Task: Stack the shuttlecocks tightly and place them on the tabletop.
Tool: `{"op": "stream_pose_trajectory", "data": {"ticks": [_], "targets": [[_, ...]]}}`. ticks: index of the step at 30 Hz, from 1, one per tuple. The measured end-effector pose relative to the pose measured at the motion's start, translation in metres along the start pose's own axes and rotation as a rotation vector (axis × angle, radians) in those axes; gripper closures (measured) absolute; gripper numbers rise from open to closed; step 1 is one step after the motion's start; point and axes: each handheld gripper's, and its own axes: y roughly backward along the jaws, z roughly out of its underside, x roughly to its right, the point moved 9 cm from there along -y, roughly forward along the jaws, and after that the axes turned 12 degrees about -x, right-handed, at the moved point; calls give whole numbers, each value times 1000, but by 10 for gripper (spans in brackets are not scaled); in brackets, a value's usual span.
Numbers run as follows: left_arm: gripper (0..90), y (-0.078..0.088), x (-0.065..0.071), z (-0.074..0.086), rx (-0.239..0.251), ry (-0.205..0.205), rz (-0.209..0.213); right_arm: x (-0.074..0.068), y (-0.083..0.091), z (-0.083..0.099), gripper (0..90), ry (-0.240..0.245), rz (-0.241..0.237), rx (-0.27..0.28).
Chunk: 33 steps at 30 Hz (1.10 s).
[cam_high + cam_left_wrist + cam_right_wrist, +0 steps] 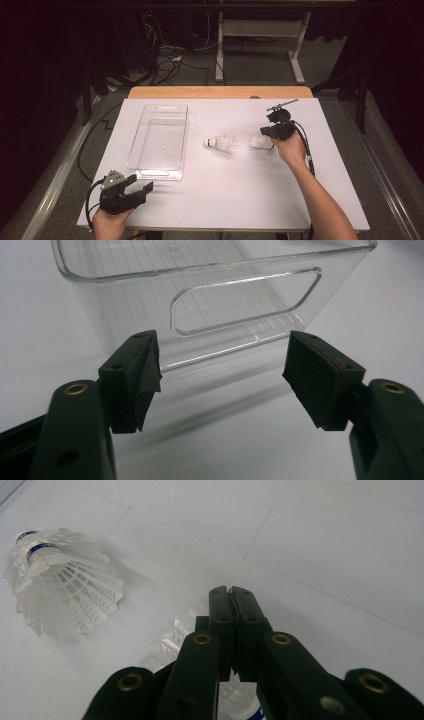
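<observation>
Right gripper [231, 597] is seen clamped on the feather skirt of one shuttlecock [170, 642] on the white table [225, 200]. Second shuttlecock [221, 143] lies just beside; left gripper [222, 377] is held agape near clear bin [160, 140].

A white table [225, 200] carries a clear plastic bin [159, 141] at its left, and two white shuttlecocks, one [221, 143] mid-table, another [261, 143] just right

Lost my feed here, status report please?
Right gripper shut on near shuttlecock. Left gripper open, facing clear bin. Second shuttlecock lies free. Path unobstructed.
</observation>
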Motion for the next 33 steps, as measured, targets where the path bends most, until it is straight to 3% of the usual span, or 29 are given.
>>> {"op": "stream_pose_trajectory", "data": {"ticks": [33], "targets": [[316, 0, 0, 0, 0, 3, 4, -44, 17, 26, 892, 98, -126, 64]]}}
